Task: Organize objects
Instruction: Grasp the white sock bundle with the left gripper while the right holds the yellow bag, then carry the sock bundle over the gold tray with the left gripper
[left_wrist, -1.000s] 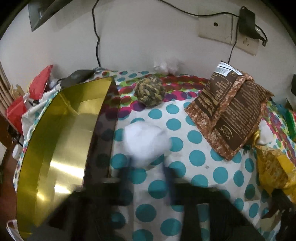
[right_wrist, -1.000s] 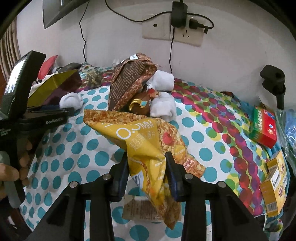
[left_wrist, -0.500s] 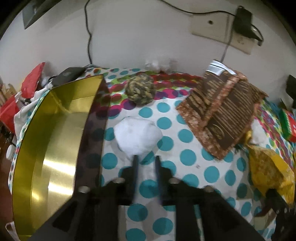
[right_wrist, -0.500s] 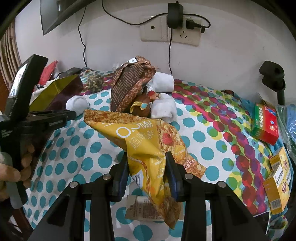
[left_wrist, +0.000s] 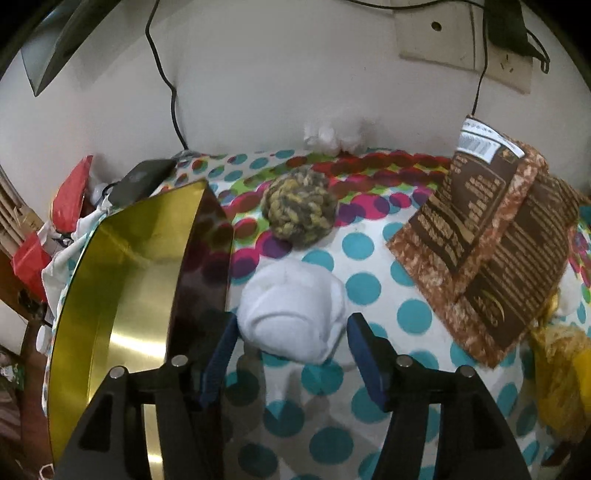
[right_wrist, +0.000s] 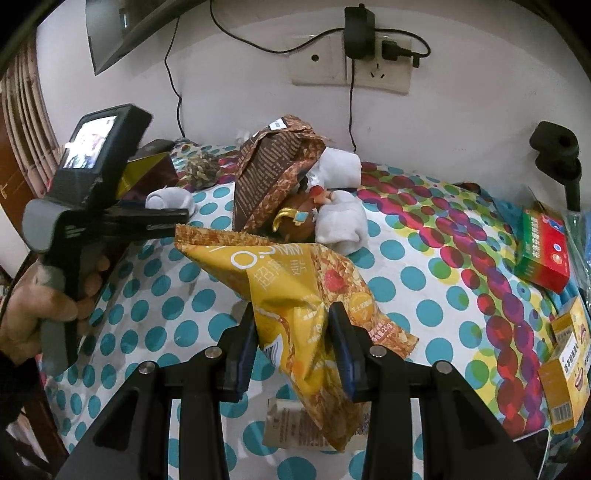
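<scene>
My left gripper (left_wrist: 291, 328) is open, its blue-padded fingers (left_wrist: 221, 343) on either side of a rolled white sock (left_wrist: 291, 314) that lies on the polka-dot cloth (left_wrist: 369, 288), beside the gold box (left_wrist: 122, 295). The sock also shows in the right wrist view (right_wrist: 168, 199), in front of the left gripper (right_wrist: 181, 214). My right gripper (right_wrist: 291, 325) is shut on a yellow snack bag (right_wrist: 295, 288) and holds it above the cloth.
A yarn ball (left_wrist: 301, 208) lies behind the sock. A brown snack bag (left_wrist: 484, 240) leans at the right. More white socks (right_wrist: 340, 218) and a figurine (right_wrist: 295, 218) sit behind the yellow bag. Medicine boxes (right_wrist: 543, 254) lie at the right edge.
My left gripper closed briefly, then opened wide and moved forward so that its fingers now flank the white sock. My right gripper keeps its hold on the yellow bag.
</scene>
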